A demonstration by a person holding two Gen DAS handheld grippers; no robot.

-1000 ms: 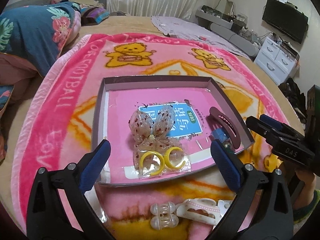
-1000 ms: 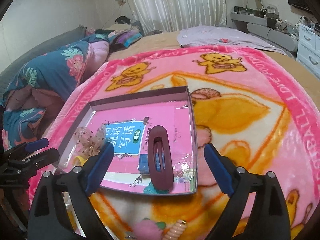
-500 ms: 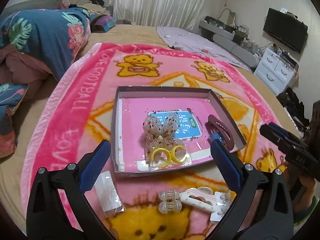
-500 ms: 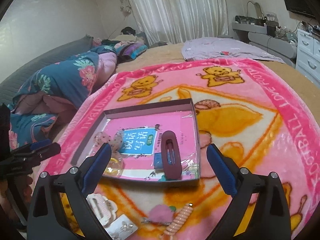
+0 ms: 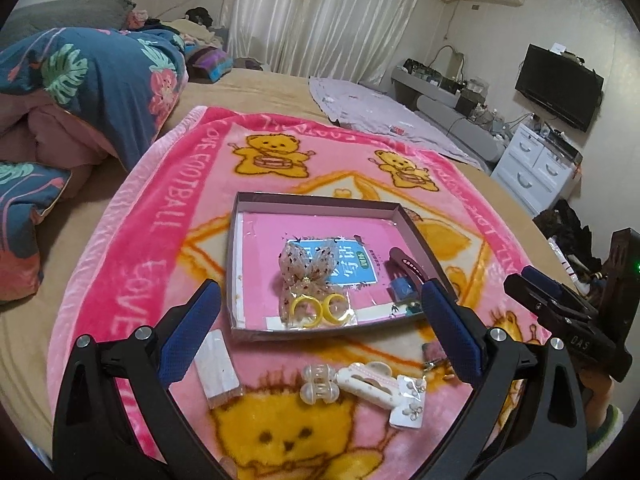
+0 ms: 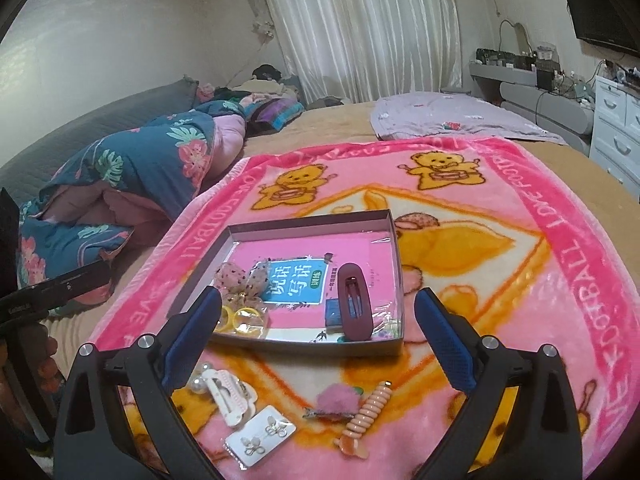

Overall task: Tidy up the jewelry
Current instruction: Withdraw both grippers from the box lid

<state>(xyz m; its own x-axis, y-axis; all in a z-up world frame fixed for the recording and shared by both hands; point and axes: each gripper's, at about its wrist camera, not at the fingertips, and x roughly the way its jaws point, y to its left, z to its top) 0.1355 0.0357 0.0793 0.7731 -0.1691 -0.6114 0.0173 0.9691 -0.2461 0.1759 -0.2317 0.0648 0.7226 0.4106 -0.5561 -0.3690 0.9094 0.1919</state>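
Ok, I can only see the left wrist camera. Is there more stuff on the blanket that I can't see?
Observer: Yes, a peach spiral hair clip lies on the blanket in front of the tray.
Operator: Anything next to it?
Observer: A fluffy pink clip, just left of it in the right wrist view.
Operator: And the dark red clip in the tray, what shape is it?
Observer: A long oval with a slot down its middle, lying flat beside a small blue thing.
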